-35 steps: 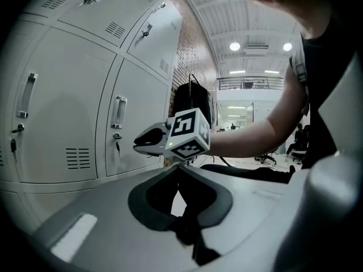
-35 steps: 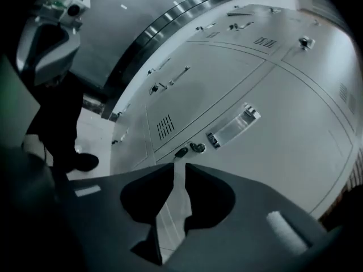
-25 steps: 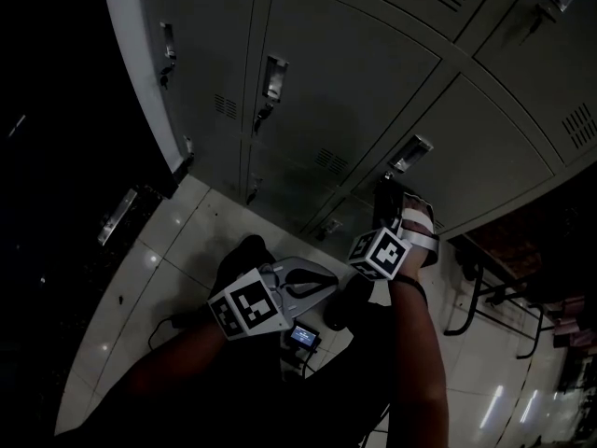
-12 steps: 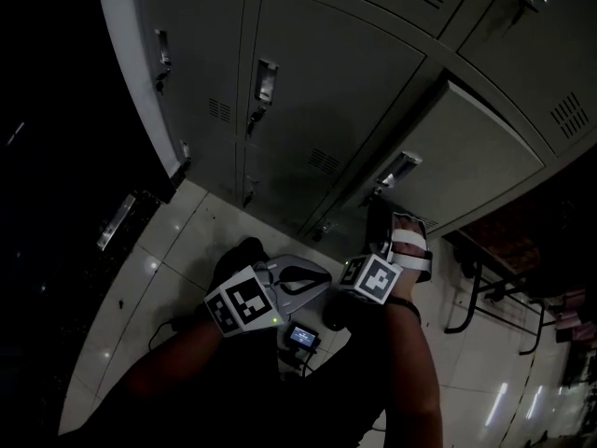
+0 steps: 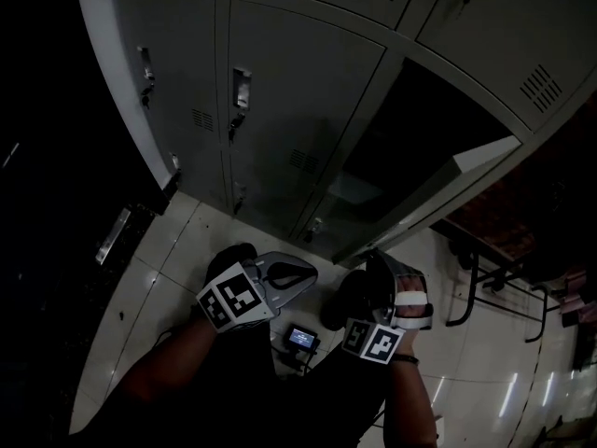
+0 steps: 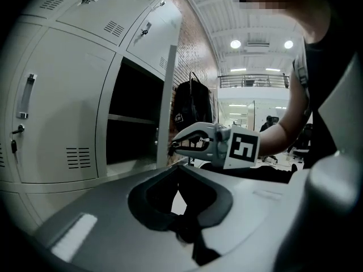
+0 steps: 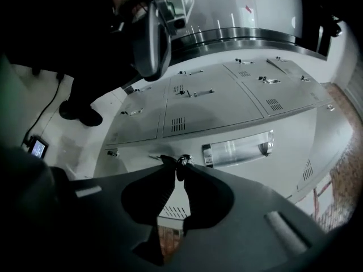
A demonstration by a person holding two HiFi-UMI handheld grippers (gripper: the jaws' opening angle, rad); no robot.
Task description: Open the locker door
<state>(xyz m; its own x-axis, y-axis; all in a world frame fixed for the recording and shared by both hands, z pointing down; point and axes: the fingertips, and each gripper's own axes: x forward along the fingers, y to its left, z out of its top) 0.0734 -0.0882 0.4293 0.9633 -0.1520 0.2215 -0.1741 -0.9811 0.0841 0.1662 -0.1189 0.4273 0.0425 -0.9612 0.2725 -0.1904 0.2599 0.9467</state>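
1. We see the locker door (image 5: 424,203) swung well out from the bank of grey lockers (image 5: 280,110), leaving its compartment (image 5: 410,119) dark and open. A shelf (image 6: 131,118) crosses the inside.
2. The right gripper (image 5: 378,267) sits at the lower free edge of that door. In the right gripper view its jaws are clamped on a small round metal lock knob (image 7: 182,161), just left of the door's bright bar handle (image 7: 238,148).
3. The left gripper (image 5: 311,272) hangs low, near the right gripper and apart from the lockers. Its jaws are together with nothing between them.
4. From the left gripper view we see the door edge-on as a pale upright strip (image 6: 167,103), with the right gripper's tips against it.
5. The 2 neighbouring doors to the left are closed, each with its own handle (image 5: 241,87).
6. On the tiled floor (image 5: 168,269) below lies a small lit screen (image 5: 300,337).
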